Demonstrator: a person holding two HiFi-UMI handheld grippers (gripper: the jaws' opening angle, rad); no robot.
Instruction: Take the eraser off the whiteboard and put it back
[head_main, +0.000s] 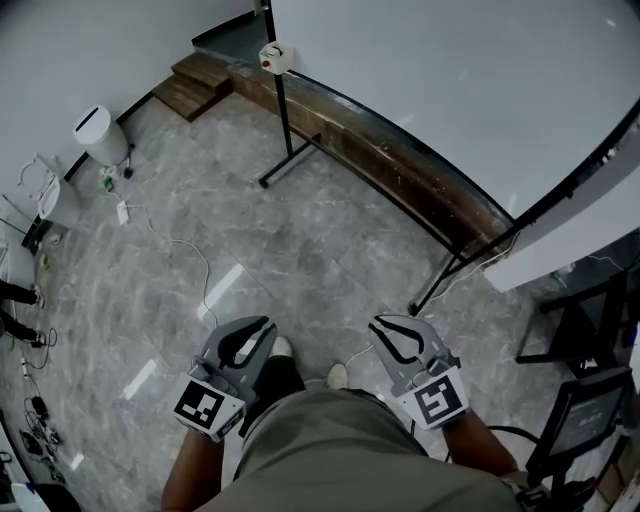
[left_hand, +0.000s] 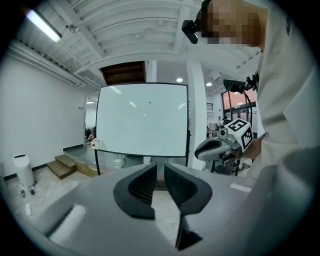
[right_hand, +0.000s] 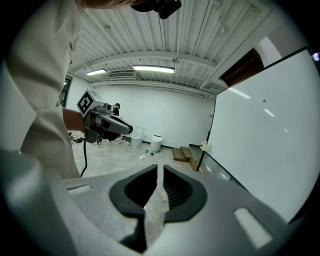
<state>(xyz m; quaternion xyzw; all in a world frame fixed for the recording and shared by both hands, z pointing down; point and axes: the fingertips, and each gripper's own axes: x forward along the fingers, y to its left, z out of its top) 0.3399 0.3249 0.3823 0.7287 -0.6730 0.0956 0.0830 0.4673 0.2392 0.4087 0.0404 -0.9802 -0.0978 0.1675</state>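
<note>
Closest in, the person's torso (head_main: 340, 450) fills the bottom edge, and both tools are carried low just ahead of it, likely a resting carry while the target is out of reach. On the left tool (head_main: 266, 324) and the right tool (head_main: 380, 323) the jaws are drawn nearly together, leaving only a thin slit. Neither holds anything, which fits there being nothing to pick up yet. Beyond the shoes (head_main: 283, 347) lies the floor (head_main: 300, 240), then the whiteboard (head_main: 450, 90) on its stand. The eraser (head_main: 277, 57) clings to the board's far lower corner, well apart from both tools, probably parked there to keep the writing face free. A bin (head_main: 100, 135) and wooden steps (head_main: 200, 82) stand farther off by the wall.
</note>
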